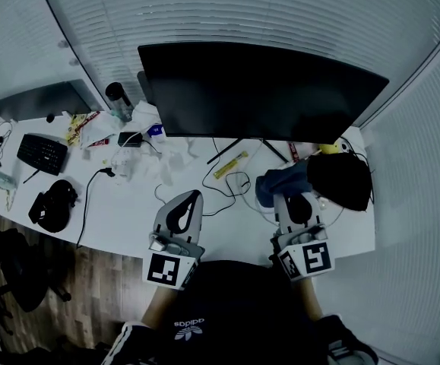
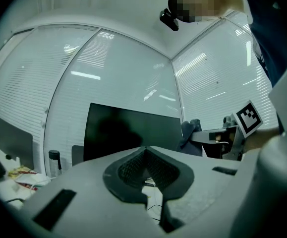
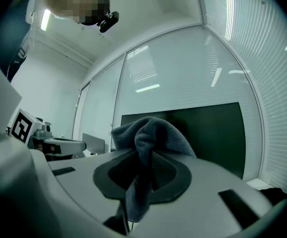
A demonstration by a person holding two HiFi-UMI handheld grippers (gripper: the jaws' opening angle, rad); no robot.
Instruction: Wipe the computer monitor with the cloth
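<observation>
The wide dark computer monitor (image 1: 257, 90) stands at the back of the white desk (image 1: 121, 211); it also shows in the left gripper view as the monitor (image 2: 128, 130) and in the right gripper view as the monitor (image 3: 207, 130). My right gripper (image 1: 295, 204) hovers low in front of its right half, shut on a crumpled blue-grey cloth (image 1: 282, 181). In the right gripper view, the cloth (image 3: 153, 133) bunches above the pinched jaws of the right gripper (image 3: 145, 152) and hangs below them. My left gripper (image 1: 186, 206) is shut and empty near the desk's front edge; its jaws meet at the tip of the left gripper (image 2: 144, 151).
A black bag (image 1: 343, 179) lies right of the cloth. Cables (image 1: 231, 185) and a yellow item (image 1: 229, 165) lie under the monitor. Clutter, a bottle (image 1: 118, 97), a keyboard (image 1: 42, 153), a black headset (image 1: 52, 205) and a second screen (image 1: 41, 99) fill the left side.
</observation>
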